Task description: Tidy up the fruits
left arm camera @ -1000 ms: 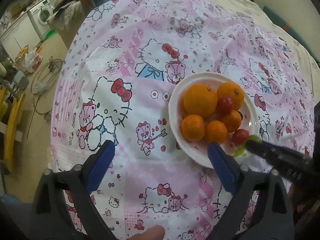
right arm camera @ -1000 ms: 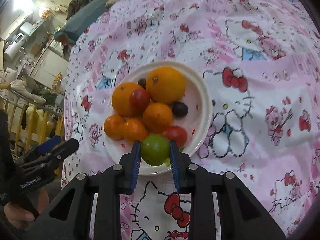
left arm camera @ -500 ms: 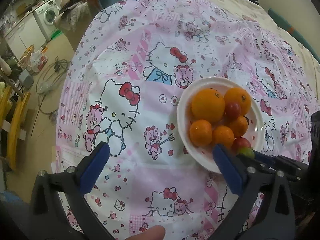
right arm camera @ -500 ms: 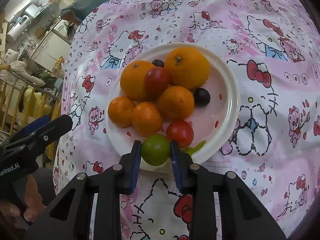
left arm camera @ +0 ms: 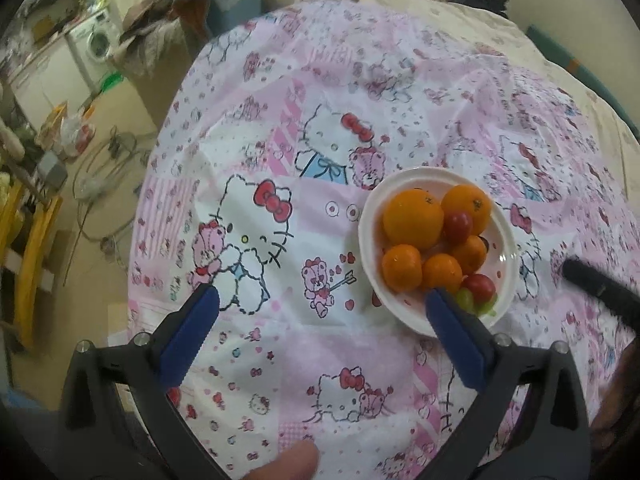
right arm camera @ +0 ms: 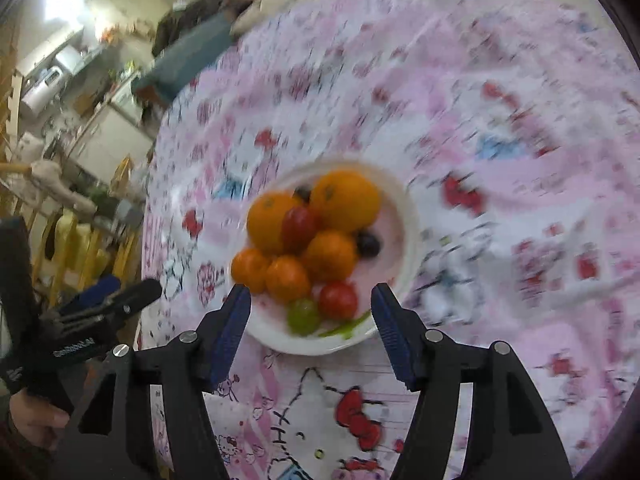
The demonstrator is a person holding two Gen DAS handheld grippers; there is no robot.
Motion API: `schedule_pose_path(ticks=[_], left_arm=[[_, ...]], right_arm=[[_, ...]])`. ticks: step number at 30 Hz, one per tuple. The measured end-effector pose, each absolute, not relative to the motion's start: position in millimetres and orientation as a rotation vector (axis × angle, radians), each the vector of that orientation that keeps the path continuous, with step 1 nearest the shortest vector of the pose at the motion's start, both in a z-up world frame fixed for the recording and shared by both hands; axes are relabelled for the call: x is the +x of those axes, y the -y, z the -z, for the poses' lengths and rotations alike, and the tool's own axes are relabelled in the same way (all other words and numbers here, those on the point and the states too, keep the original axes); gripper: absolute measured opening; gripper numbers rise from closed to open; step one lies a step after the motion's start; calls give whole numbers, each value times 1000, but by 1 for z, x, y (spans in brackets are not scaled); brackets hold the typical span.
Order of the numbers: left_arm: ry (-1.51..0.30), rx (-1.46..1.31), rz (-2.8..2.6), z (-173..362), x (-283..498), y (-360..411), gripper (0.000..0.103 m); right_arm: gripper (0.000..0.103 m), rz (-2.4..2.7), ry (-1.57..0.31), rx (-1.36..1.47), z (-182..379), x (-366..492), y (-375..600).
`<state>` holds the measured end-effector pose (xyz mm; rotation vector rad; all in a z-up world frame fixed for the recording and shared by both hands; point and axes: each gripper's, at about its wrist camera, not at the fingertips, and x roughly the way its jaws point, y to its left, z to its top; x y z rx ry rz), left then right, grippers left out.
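Note:
A white plate [left arm camera: 505, 236] on the pink cartoon-print cloth holds several oranges [left arm camera: 413, 218], red tomatoes [left arm camera: 457, 227] and a small green fruit [left arm camera: 466, 299] at its near edge. My left gripper [left arm camera: 320, 298] hangs wide open over the cloth with nothing between its fingers, its right finger just before the plate's near rim. In the right wrist view my right gripper [right arm camera: 310, 292] is above the plate [right arm camera: 408, 216] with its jaws opening. The green fruit [right arm camera: 303, 315] lies on the plate between them, and the pads do not touch it. That view is blurred.
The round table's edge drops off at the left to a floor with cables, bags and a yellow rack [left arm camera: 36, 248]. A washing machine [left arm camera: 98, 42] stands at the far left. Bedding and clothes lie beyond the table. A hand [right arm camera: 32, 416] holds the left gripper.
My right gripper has let go of the green fruit, which now lies at the plate's near edge, and it has lifted back. The left gripper rose a little and its jaws widened slightly.

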<state>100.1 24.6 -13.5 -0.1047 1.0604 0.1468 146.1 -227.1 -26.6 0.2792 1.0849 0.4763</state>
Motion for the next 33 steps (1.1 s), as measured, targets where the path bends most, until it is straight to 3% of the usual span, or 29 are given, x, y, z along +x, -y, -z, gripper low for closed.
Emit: schedule_pose_path(ticks=[4, 6, 11, 16, 33], left_arm=[[-1013, -113, -118, 0, 82, -26, 102], [-977, -123, -96, -6, 69, -24, 102], [-902, -92, -29, -18, 44, -7, 102], [-819, -54, -48, -25, 27, 1, 103], [-806, -71, -30, -20, 27, 17, 103]], right_arm=[[78, -412, -989, 220, -9, 129, 237], [93, -395, -937, 189, -25, 114, 237], [102, -342, -902, 150, -32, 81, 234], [102, -307, -853, 117, -22, 54, 231], [102, -271, -758, 114, -15, 51, 229]])
